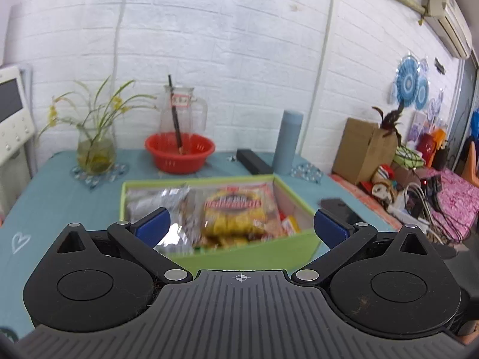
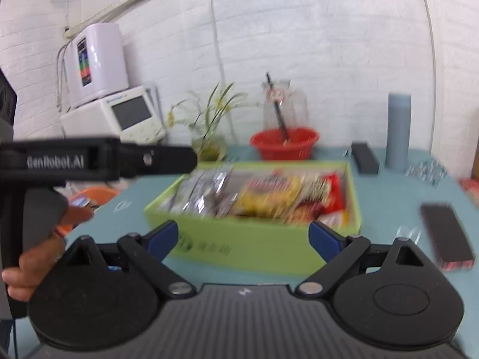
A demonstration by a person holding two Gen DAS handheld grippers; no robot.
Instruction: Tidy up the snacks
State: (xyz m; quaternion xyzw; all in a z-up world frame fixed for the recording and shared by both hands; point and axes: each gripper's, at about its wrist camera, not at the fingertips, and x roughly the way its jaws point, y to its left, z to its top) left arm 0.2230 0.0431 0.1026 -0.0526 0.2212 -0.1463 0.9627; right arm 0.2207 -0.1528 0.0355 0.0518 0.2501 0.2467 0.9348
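Snack packets, silver foil (image 1: 167, 206) and yellow-and-red (image 1: 236, 218) with blurred lettering, fill my lime-green cardboard box (image 1: 248, 251) on the teal desk (image 1: 60, 197). Both my left claw (image 1: 241, 224) and right claw (image 2: 244, 237) hang released before it; "GenRobot.AI" marks the left handle (image 2: 89, 161).

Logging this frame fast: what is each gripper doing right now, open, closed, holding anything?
Left gripper: jaws open, holding nothing, above the green snack box.
Right gripper: jaws open, holding nothing, in front of the same box.
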